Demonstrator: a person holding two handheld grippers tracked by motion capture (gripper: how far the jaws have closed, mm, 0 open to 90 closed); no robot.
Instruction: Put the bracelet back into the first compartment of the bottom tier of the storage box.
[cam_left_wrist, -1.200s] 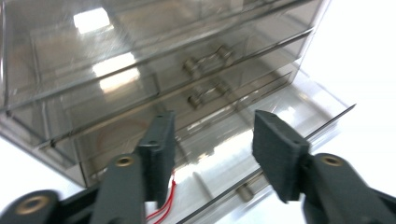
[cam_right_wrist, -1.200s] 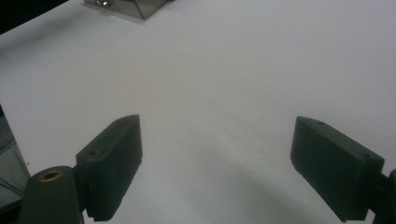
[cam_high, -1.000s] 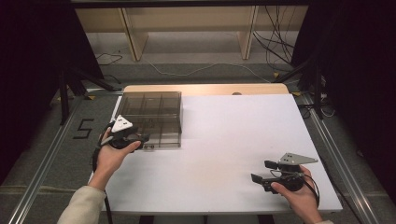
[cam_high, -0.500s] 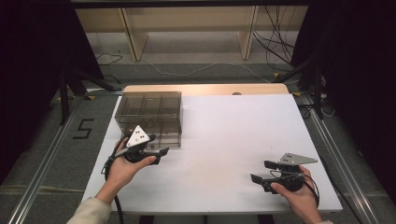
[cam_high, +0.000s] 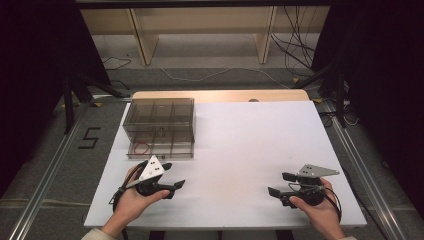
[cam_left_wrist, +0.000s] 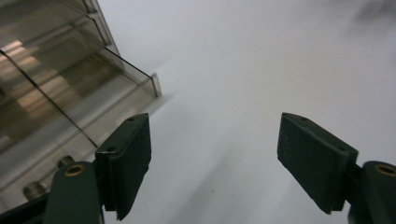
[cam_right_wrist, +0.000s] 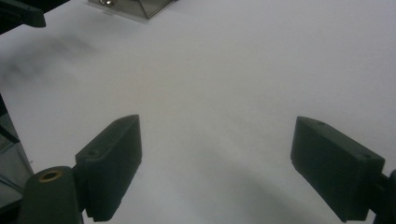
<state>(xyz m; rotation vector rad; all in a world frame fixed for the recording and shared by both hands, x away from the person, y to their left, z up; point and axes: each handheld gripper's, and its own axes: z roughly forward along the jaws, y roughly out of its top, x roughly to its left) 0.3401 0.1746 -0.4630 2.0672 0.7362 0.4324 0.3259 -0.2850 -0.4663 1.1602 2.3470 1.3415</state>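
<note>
Grippers, left (cam_high: 172, 175) and right (cam_high: 278, 184), rest on table (cam_high: 240, 145), jaws spread.

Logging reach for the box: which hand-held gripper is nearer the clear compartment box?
Left. The left hand-held gripper sits just in front of the clear compartment box, near its front edge. The right hand-held gripper is far across the table, to the box's right.

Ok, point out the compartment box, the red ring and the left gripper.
compartment box (cam_high: 159, 109): high view, on its far rim.
red ring (cam_high: 140, 148): high view, on the loop itself.
left gripper (cam_high: 171, 175): high view, midway between its open fingertips.
</note>
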